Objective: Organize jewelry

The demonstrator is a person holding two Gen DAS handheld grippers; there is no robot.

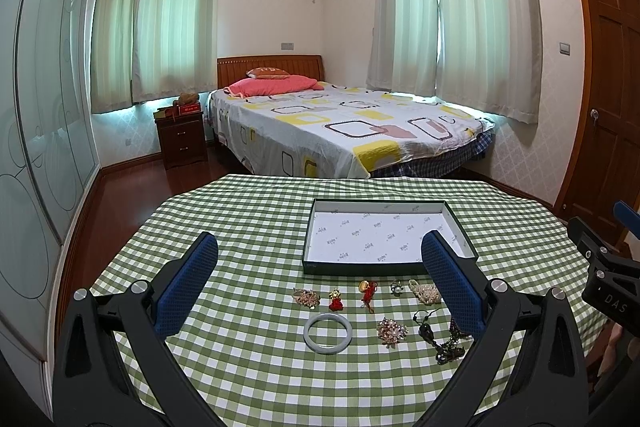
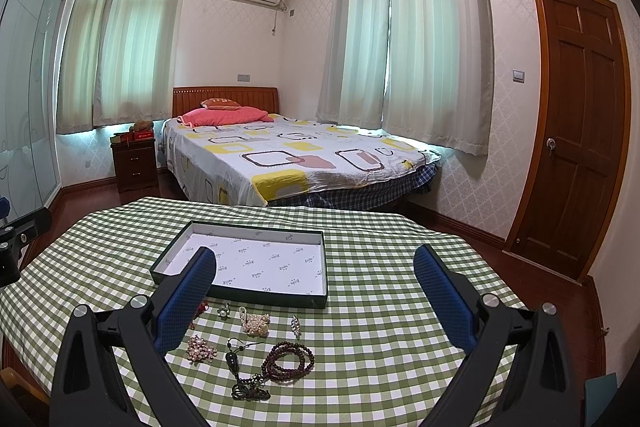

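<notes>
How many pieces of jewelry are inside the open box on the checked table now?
0. The shallow dark-rimmed box with white printed lining shows only bare lining in both views, apart from small corners hidden behind a blue finger. All the jewelry lies on the green checked tablecloth in front of it.

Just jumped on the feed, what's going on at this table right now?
A person holds two grippers above a green checked tablecloth, and both the left gripper and right gripper are open and empty. The shallow box holds nothing yet. All the jewelry lies loose on the cloth in front of it, including a pale bangle, a pearl bracelet and dark red beads. Sorting has not started.
</notes>
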